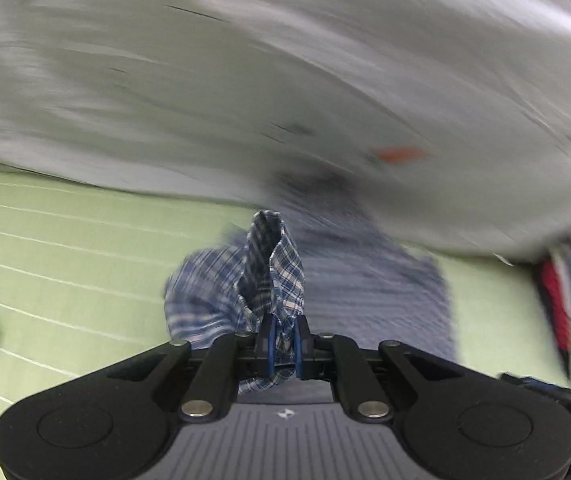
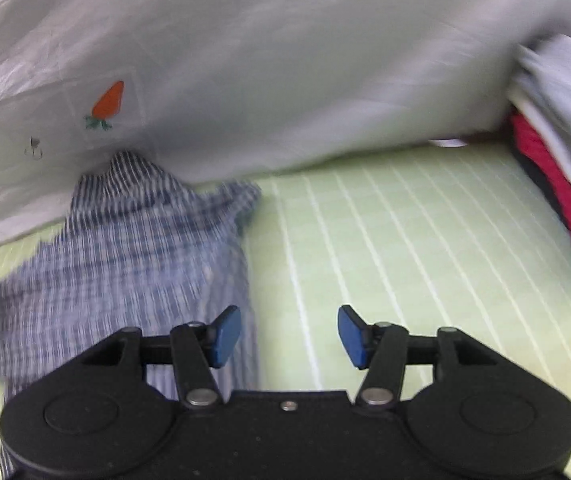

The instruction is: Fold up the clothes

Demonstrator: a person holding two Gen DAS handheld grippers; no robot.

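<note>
The plaid shirt (image 1: pixel 221 292) lies at lower centre on the green mat (image 1: pixel 65 264), a fold pinched in the left gripper (image 1: pixel 283 338). The right gripper (image 2: pixel 289 336) gapes empty over the mat, the shirt at lower left, beneath a white sheet (image 2: pixel 285 60).

the right gripper (image 2: pixel 289 336) hovers with its blue pads apart and empty over the green gridded mat (image 2: pixel 405 240), a blue plaid garment (image 2: pixel 125 248) lying left, a pale carrot-printed sheet (image 2: pixel 285 60) beyond.
</note>
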